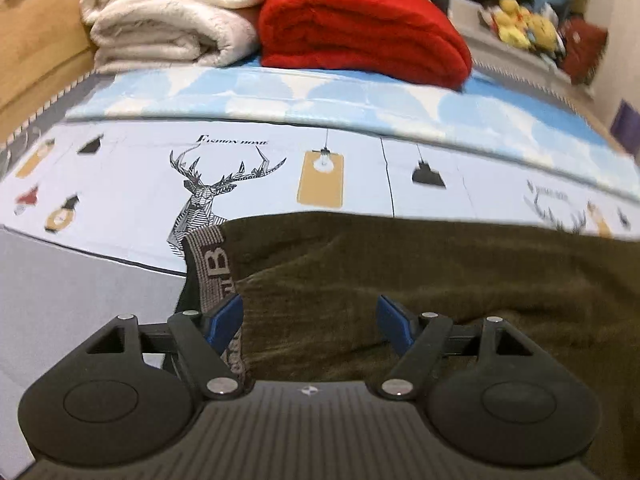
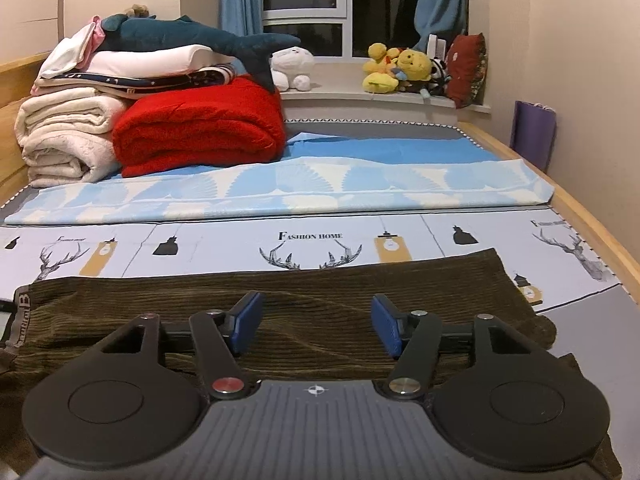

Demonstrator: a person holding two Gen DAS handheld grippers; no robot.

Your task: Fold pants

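Dark olive corduroy pants (image 2: 280, 304) lie flat across the bed, their grey lettered waistband (image 2: 22, 308) at the left and the leg ends at the right. In the left wrist view the pants (image 1: 400, 272) fill the lower right, with the waistband (image 1: 212, 268) at their left end. My left gripper (image 1: 311, 318) is open, low over the pants beside the waistband, holding nothing. My right gripper (image 2: 316, 322) is open, low over the middle of the pants, holding nothing.
A printed sheet with deer (image 2: 312, 240) covers the bed. A blue-and-white cloth (image 2: 280, 192) lies behind it. Folded red (image 2: 200, 136) and cream blankets (image 2: 64, 140) are stacked at the back left, with a shark plush (image 2: 192, 38) on top. Plush toys (image 2: 400, 68) line the windowsill. A wooden bed rail (image 2: 592, 220) runs along the right.
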